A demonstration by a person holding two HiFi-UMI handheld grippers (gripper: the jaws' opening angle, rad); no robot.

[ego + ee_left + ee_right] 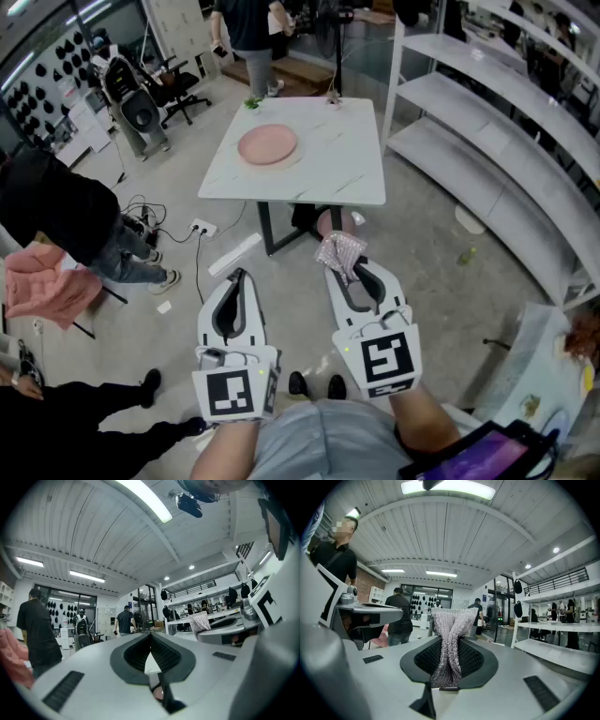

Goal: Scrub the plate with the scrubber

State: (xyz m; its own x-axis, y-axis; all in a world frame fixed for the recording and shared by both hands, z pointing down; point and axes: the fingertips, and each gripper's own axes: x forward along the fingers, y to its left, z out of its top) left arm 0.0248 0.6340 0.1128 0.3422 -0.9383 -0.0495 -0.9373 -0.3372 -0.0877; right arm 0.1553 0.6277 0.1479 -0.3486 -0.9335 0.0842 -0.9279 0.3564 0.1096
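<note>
We've got the right gripper [354, 276] pinching the scrubber [340, 251], a silvery mesh wad squeezed at its middle between the 2 jaws and fanning out past the tips. The right gripper view confirms it: the mesh stands dead centre in the jaws, clamped tight. The left gripper [235, 277] carries nothing, and its jaws are pressed together with only a sliver of daylight between them.

Now the relation that matters: the plate [267, 144], pink and round, lies flat on the white table [349, 161], straight ahead of us and well apart from both grippers, which hang over the floor short of the table's near edge. From the scrubber, the plate sits forward and a touch to the left. The empty left gripper lines up with it more directly, but the right one has the tool.

So we reckon the reach goes forward and slightly leftward. Being round, the plate offers no long axis to line up with, so any approach angle serves.
</note>
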